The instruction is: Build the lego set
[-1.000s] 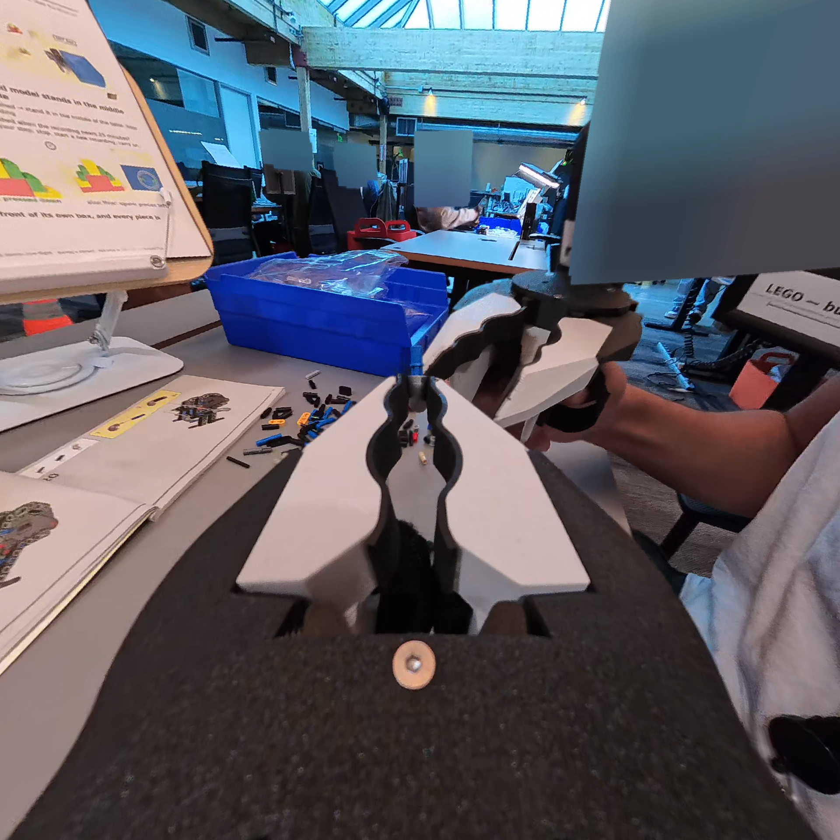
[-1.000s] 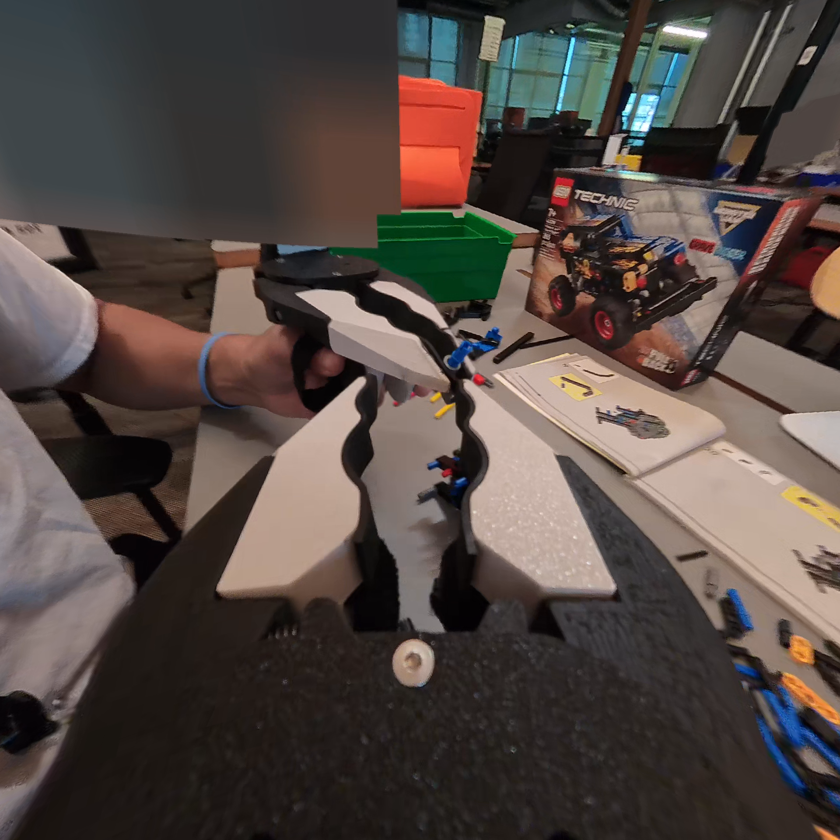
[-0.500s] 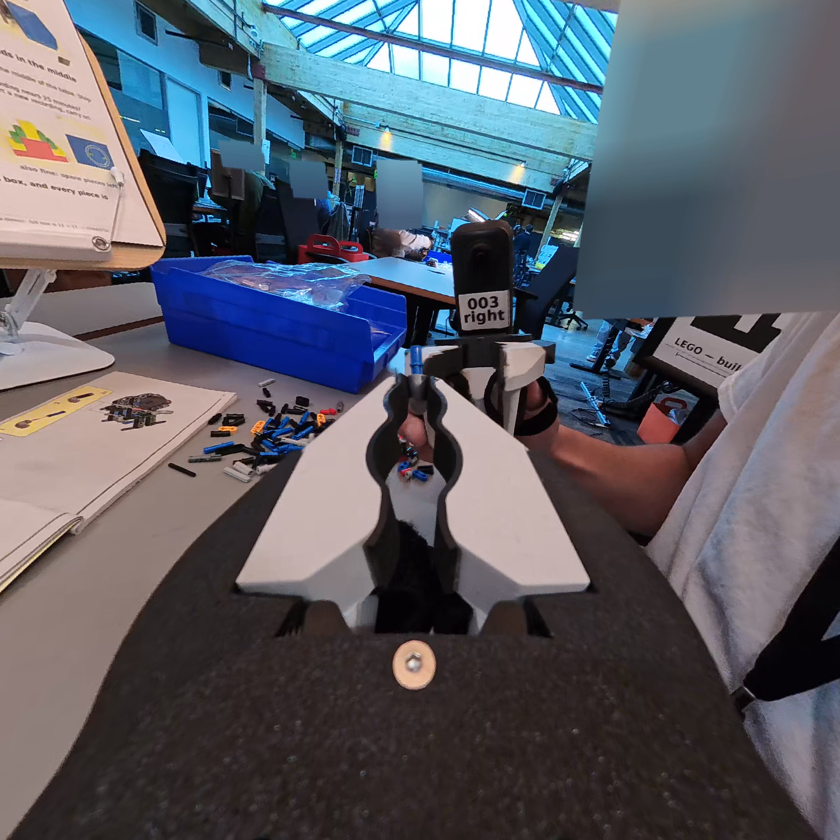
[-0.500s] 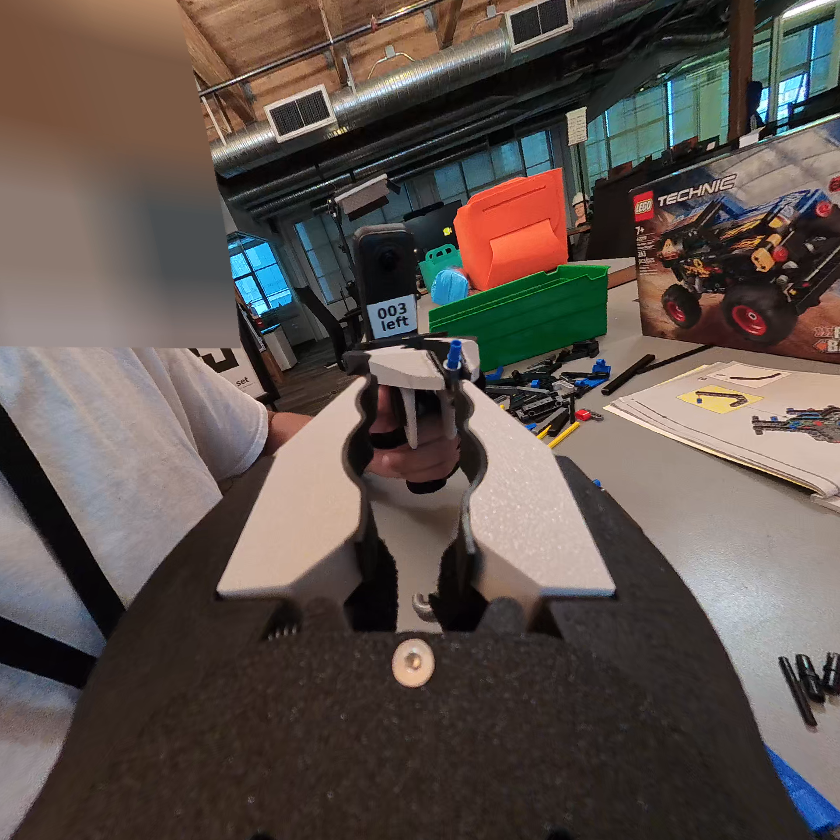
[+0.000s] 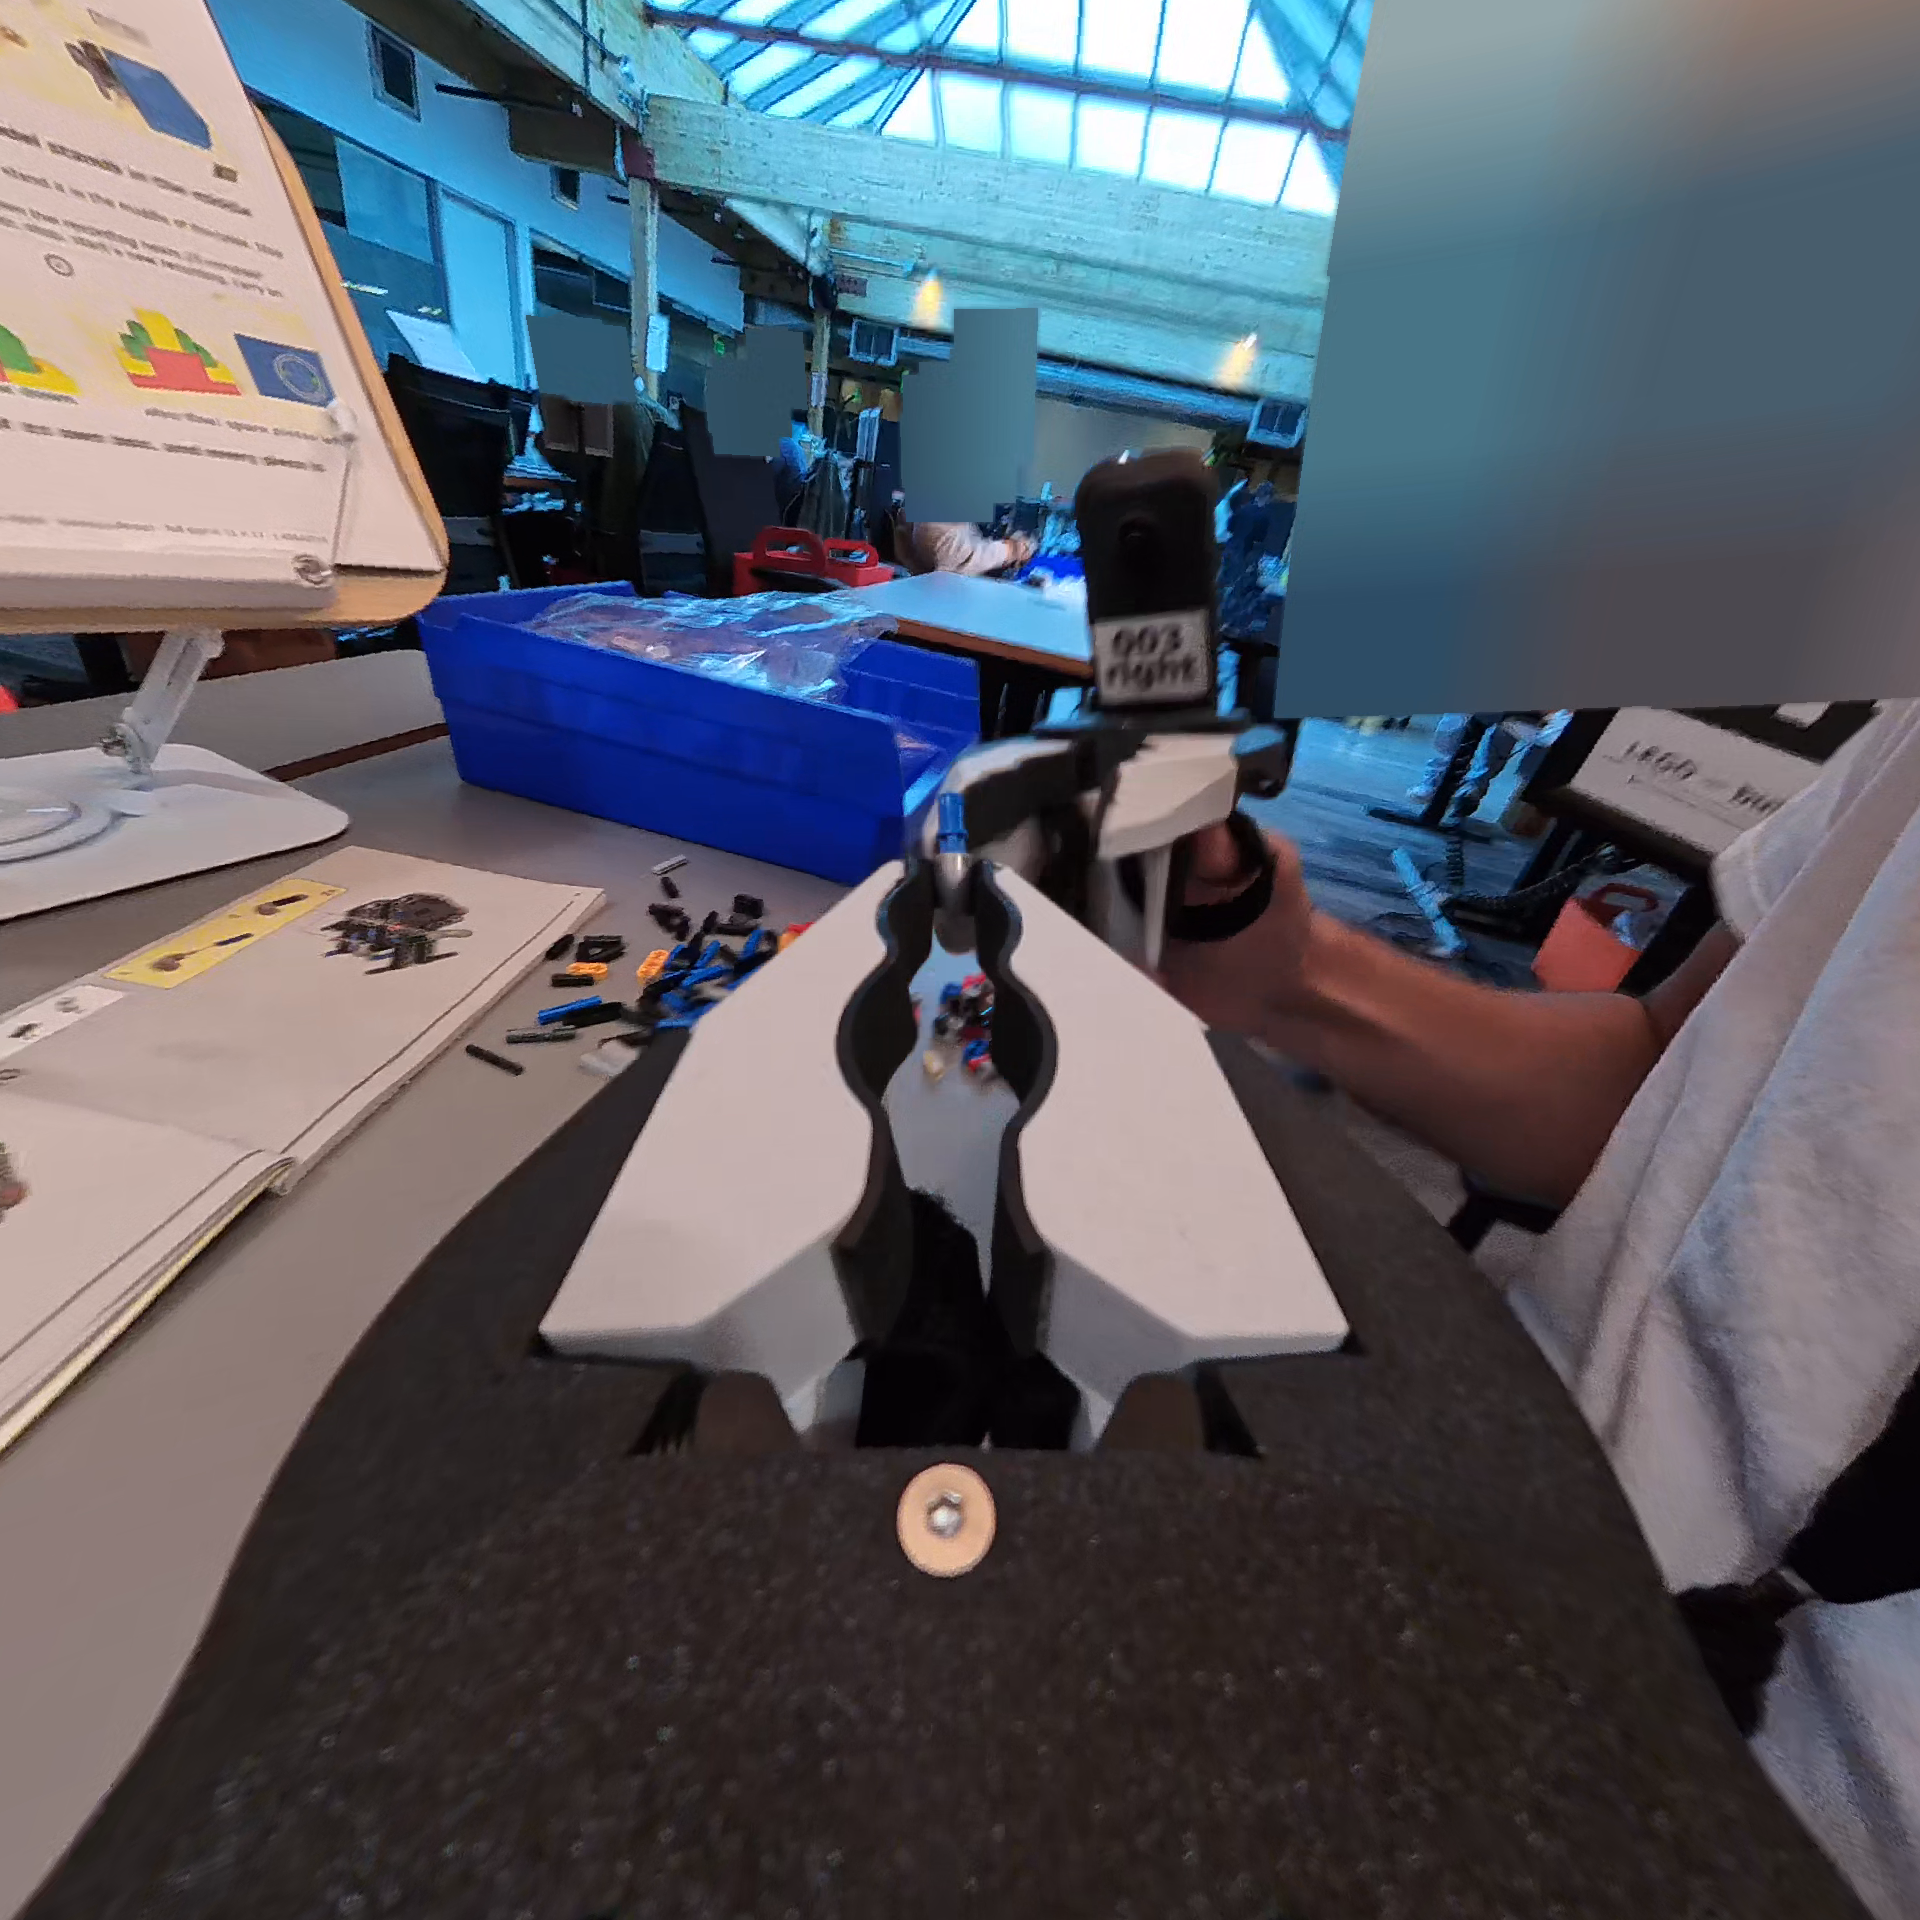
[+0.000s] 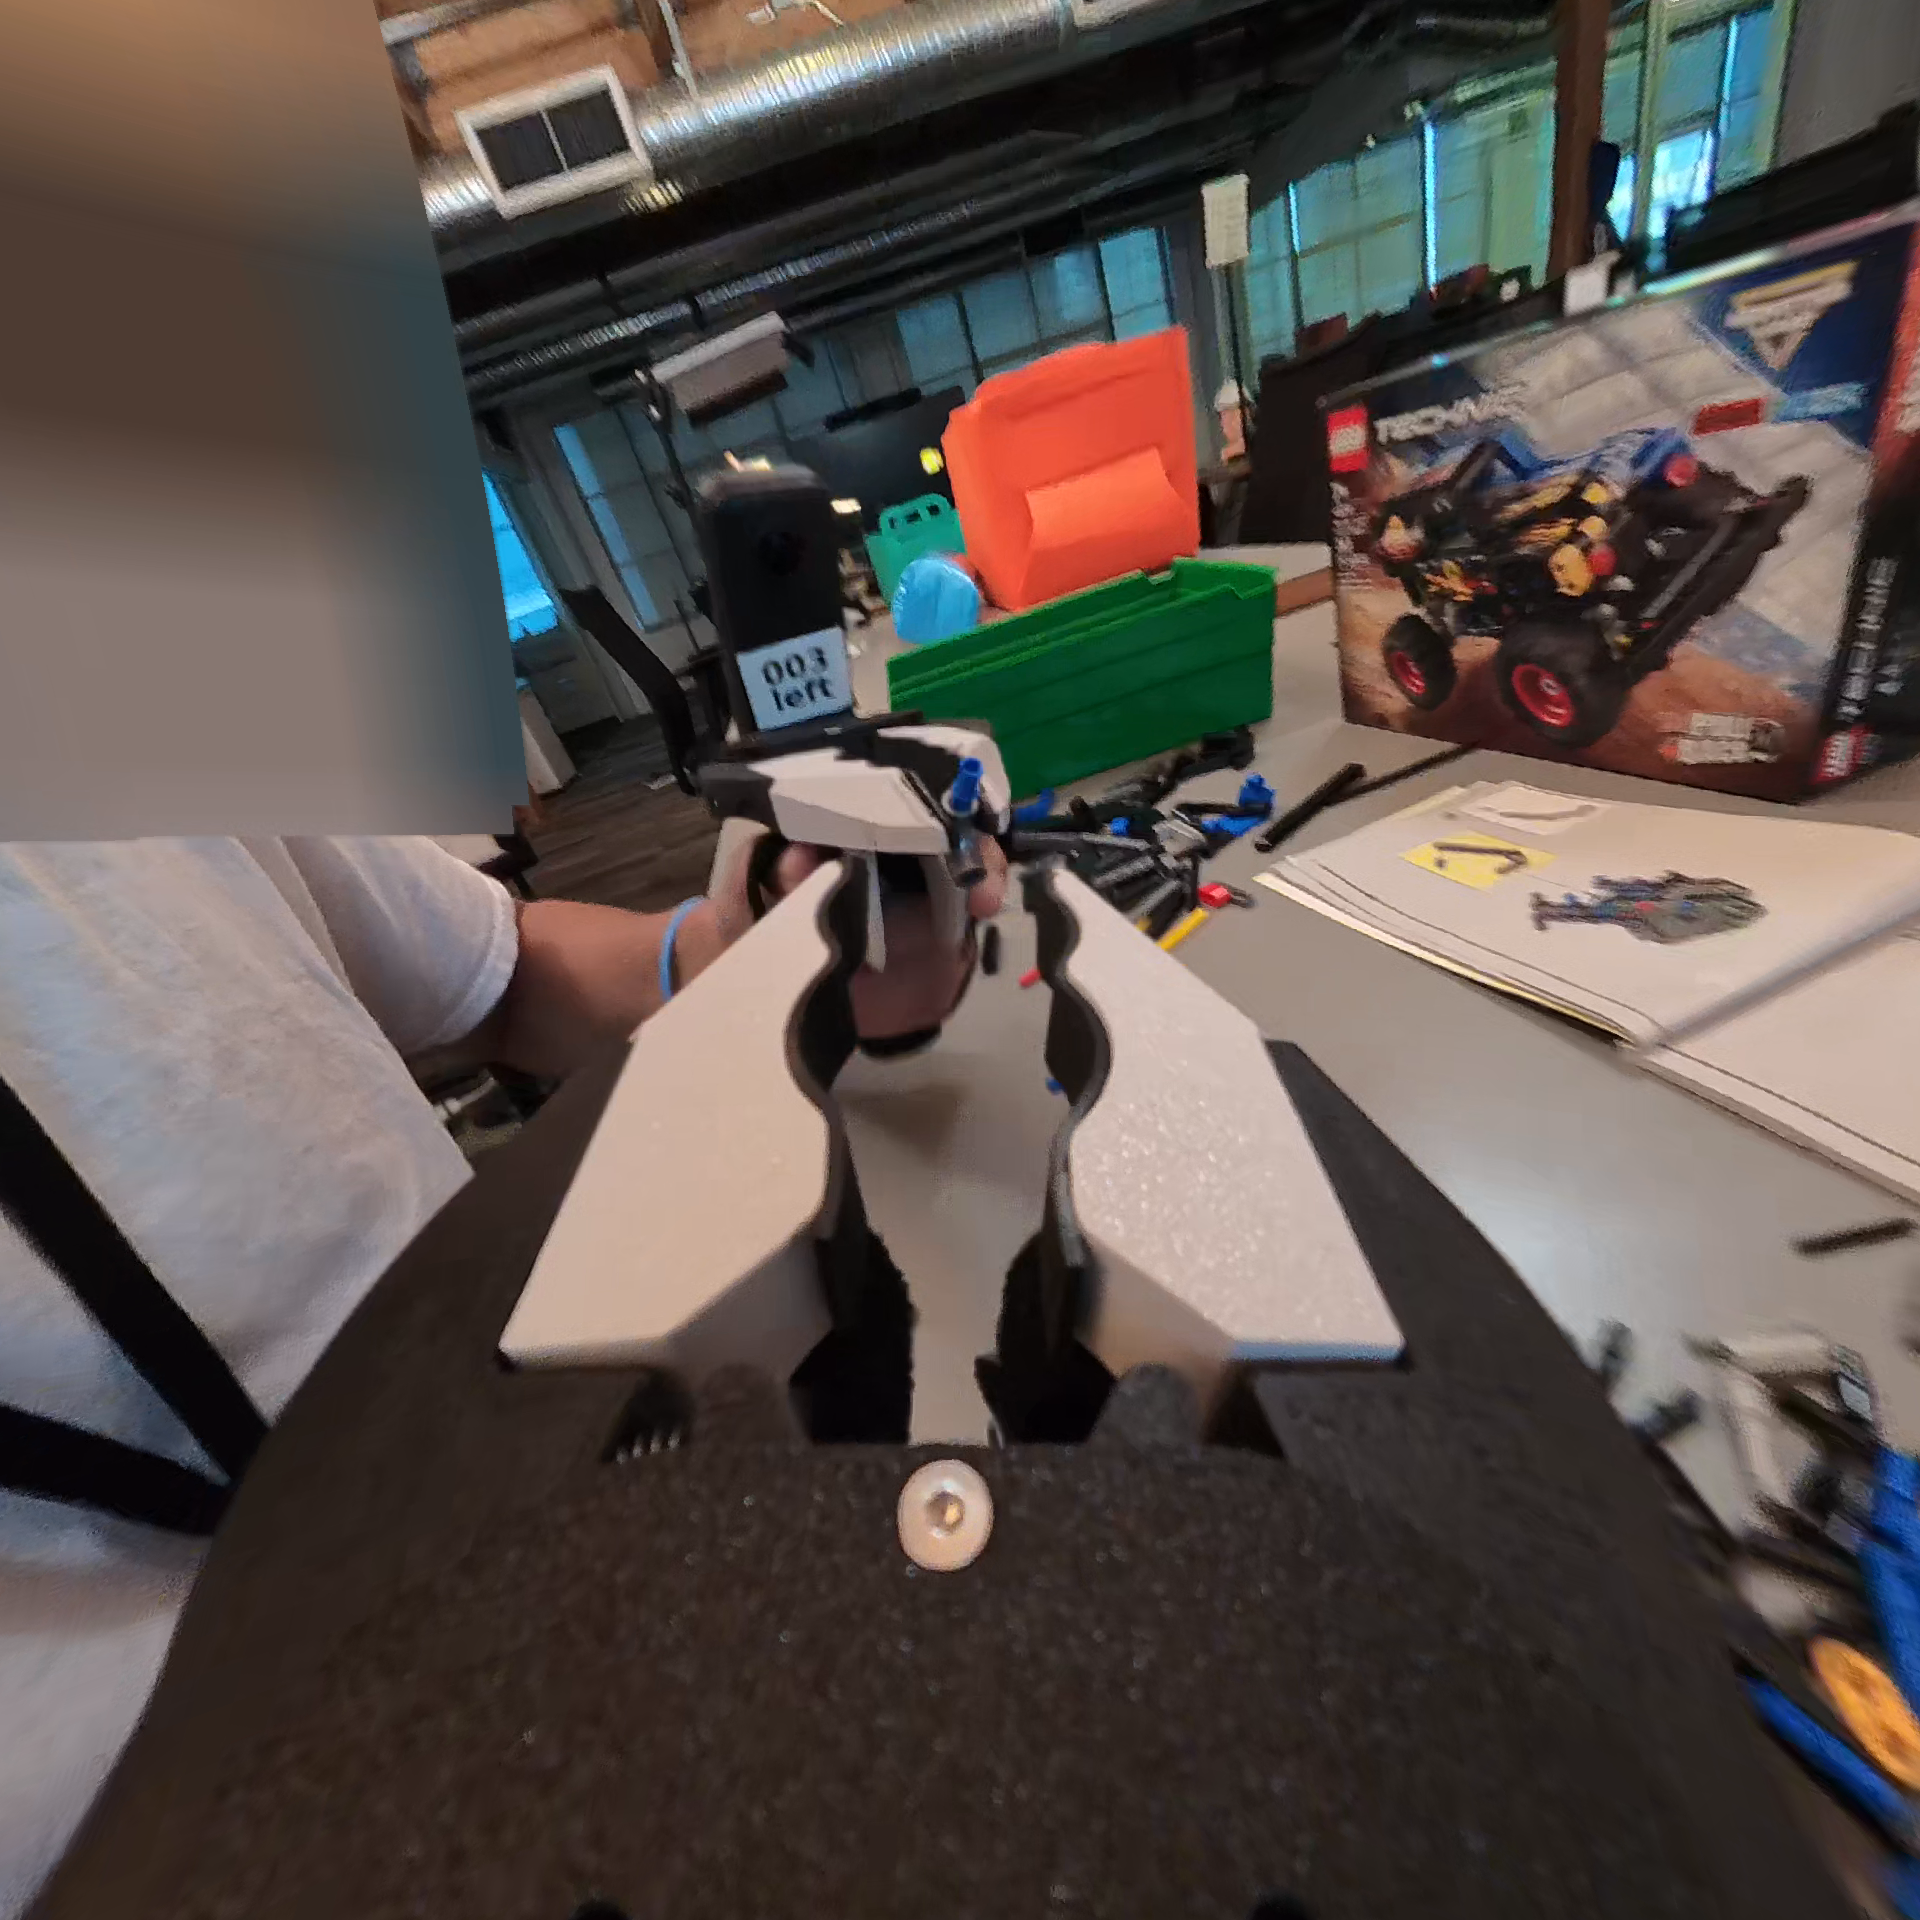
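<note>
My left gripper (image 5: 948,883) is shut on a small pin, blue on top and grey below (image 5: 948,831), held upright above the table. It also shows in the right wrist view (image 6: 883,800), with the pin (image 6: 966,805) at its tip. My right gripper (image 6: 935,894) is open and empty, facing the left one, its gap just below and in front of the pin. In the left wrist view the right gripper (image 5: 1101,800) is just behind the pin. Loose pieces (image 5: 675,966) lie on the grey table (image 5: 416,800).
An open instruction booklet (image 5: 312,987), a blue bin (image 5: 675,727) with plastic bags and a sheet on a stand (image 5: 156,312) are on the left side. A green bin (image 6: 1091,675), the set's box (image 6: 1621,582), another booklet (image 6: 1610,904) and more pieces (image 6: 1143,831) are opposite. Only a small space, under 4 cm, lies between the two pairs of fingers.
Both grippers have risen from the table and turned to face each other. The left one has kept the pin throughout, and the right one has stayed open.
</note>
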The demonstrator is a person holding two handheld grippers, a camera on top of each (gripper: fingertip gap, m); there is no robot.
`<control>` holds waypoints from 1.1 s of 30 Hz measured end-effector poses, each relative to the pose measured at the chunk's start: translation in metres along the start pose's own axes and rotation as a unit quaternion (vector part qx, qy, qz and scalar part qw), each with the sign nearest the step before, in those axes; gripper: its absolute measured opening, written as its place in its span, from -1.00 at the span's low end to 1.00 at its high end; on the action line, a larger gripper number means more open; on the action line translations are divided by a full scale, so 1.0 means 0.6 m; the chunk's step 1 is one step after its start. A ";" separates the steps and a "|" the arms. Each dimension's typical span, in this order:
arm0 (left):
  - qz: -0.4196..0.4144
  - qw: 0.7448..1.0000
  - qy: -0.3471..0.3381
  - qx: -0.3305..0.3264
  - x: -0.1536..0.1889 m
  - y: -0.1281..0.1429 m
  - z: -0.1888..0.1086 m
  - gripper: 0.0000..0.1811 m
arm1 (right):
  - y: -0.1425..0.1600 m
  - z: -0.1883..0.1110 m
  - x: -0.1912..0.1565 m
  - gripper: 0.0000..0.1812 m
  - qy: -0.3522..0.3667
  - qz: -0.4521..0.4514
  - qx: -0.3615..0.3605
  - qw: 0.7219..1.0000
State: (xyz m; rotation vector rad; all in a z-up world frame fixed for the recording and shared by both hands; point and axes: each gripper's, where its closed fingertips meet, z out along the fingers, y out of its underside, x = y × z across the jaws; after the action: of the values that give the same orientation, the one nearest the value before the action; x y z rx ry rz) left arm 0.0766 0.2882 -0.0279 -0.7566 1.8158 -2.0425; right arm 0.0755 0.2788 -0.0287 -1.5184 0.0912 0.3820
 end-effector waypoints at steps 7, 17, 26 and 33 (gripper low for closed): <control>0.129 0.960 -0.078 -0.235 -0.050 0.107 -0.027 -0.94 | 0.178 -0.073 0.043 -0.65 0.107 -0.031 -0.320 0.941; 0.127 0.948 0.010 -0.293 0.009 0.155 -0.042 -0.94 | 0.219 -0.073 0.016 -0.74 0.092 -0.056 -0.330 0.938; 0.122 0.961 0.042 -0.243 0.031 0.137 -0.035 -0.93 | 0.219 -0.065 0.030 -0.76 0.086 -0.031 -0.329 0.940; 0.102 0.972 0.048 -0.208 0.023 0.126 -0.033 -0.94 | 0.206 -0.066 0.031 -0.76 0.089 -0.022 -0.305 0.948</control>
State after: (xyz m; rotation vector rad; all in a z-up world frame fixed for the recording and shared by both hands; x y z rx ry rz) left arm 0.0452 0.2850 -0.1009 -0.5491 2.3094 -1.6132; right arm 0.0628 0.2439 -0.1543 -2.1640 0.0837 0.2444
